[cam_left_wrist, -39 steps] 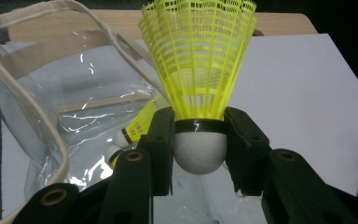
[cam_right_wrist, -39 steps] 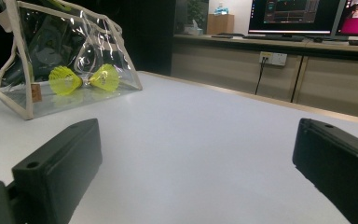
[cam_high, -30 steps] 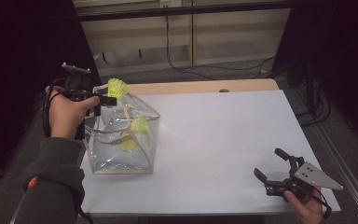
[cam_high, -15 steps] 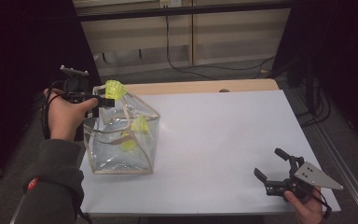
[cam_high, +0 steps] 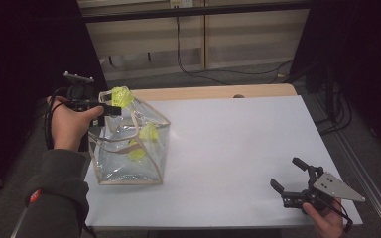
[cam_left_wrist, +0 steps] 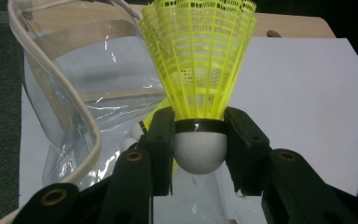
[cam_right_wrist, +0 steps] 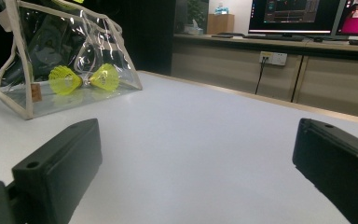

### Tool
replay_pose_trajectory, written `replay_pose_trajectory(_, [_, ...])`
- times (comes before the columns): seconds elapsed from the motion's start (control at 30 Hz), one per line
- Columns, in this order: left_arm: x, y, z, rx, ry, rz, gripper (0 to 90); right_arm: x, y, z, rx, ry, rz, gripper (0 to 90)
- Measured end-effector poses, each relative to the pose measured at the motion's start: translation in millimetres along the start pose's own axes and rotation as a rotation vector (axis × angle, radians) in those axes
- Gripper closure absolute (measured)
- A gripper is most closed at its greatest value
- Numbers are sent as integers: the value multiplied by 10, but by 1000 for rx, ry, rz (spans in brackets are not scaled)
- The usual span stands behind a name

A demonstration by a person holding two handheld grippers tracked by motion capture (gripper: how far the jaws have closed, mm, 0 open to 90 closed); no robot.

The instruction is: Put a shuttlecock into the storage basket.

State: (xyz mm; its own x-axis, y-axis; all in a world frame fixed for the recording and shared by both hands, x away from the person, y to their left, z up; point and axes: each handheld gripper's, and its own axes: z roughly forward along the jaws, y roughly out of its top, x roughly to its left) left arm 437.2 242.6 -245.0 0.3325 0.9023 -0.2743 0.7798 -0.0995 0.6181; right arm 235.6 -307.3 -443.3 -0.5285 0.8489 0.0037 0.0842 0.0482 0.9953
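The left gripper (cam_left_wrist: 199, 140) clamped the white cork of a yellow plastic shuttlecock (cam_left_wrist: 198, 60), held above the open top of a clear plastic bag with beige trim (cam_high: 129, 148). The right gripper (cam_high: 290, 179) rested wide open, well apart, near the white table (cam_high: 238, 144) edge.

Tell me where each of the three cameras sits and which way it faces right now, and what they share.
High view: above the person's side, facing forward and down on the table; both hands, left gripper, right gripper.
Left gripper view: on the left gripper, along its jaws clamping the shuttlecock beside the clear bag.
Right gripper view: low on the right gripper, across the table toward the bag; its open jaws show.
Shared: all three show the bag.
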Motion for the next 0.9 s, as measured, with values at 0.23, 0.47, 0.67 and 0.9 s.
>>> replay_pose_trajectory(0.23, [23, -24, 8, -4, 6, -17, 649, -1, -1, -1, 0, 0, 1, 10])
replay_pose_trajectory(0.47, [42, -44, 10, 4, 11, -19, 649, 0, 0, 1, -1, 0, 0, 10])
replay_pose_trajectory(0.67, [86, -70, 16, -1, 19, -29, 648, -3, -1, -1, 1, 1, -4, 10])
replay_pose_trajectory(0.9, [103, -85, 6, -2, 24, -32, 648, -3, -2, 1, -1, 0, -3, 10])
